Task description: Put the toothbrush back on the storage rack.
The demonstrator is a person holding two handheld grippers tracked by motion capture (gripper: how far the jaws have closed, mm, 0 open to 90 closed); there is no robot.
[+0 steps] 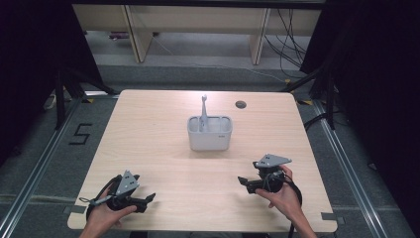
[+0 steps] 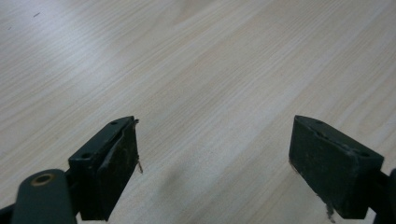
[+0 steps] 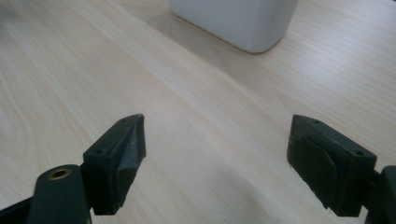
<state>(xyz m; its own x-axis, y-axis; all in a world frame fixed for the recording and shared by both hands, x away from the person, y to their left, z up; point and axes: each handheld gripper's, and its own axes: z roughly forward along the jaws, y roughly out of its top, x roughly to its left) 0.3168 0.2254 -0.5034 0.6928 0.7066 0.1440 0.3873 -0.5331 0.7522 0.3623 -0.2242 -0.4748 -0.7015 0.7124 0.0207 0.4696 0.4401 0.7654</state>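
Both hands are resting near the bench's (image 1: pixel 148 148) near edge, left gripper (image 1: pixel 148 199) and right gripper (image 1: pixel 243 183) each with fingers spread wide, gripping nothing. White caddy (image 1: pixel 209 134) is standing mid-bench, a grey utensil (image 1: pixel 203 110) upright in its back-left compartment. Judgement: right gripper is sitting closer; approach from above, fingers straddling the handle. Bare wood is lying between; caddy walls crowd the utensil.
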